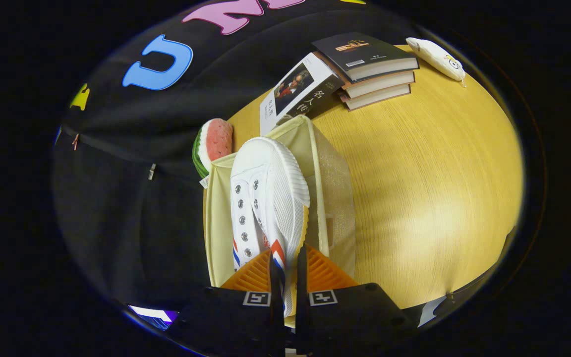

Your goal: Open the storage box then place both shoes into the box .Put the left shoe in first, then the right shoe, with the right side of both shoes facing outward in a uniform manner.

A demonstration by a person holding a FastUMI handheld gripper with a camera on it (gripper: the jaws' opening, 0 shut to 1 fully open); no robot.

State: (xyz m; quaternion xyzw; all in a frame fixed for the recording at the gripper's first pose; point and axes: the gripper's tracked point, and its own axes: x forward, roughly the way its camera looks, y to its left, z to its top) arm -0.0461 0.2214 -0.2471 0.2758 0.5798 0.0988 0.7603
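Gripper view has the gripper (288, 277) pinching the white shoe's (265, 198) side wall over the storage box (337, 198); lower it level before letting go.

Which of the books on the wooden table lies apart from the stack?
The white-and-black paperback with a portrait cover, lying beside the three stacked books, nearest the cream fabric storage box and the gripper.

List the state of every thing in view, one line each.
fingers: shut on the shoe's heel side
white shoe: held, toe pointing away, over the open box
storage box: open, on the table
books: closed, stacked
paperback: closed, leaning on the stack
watermelon slice toy: beside the box
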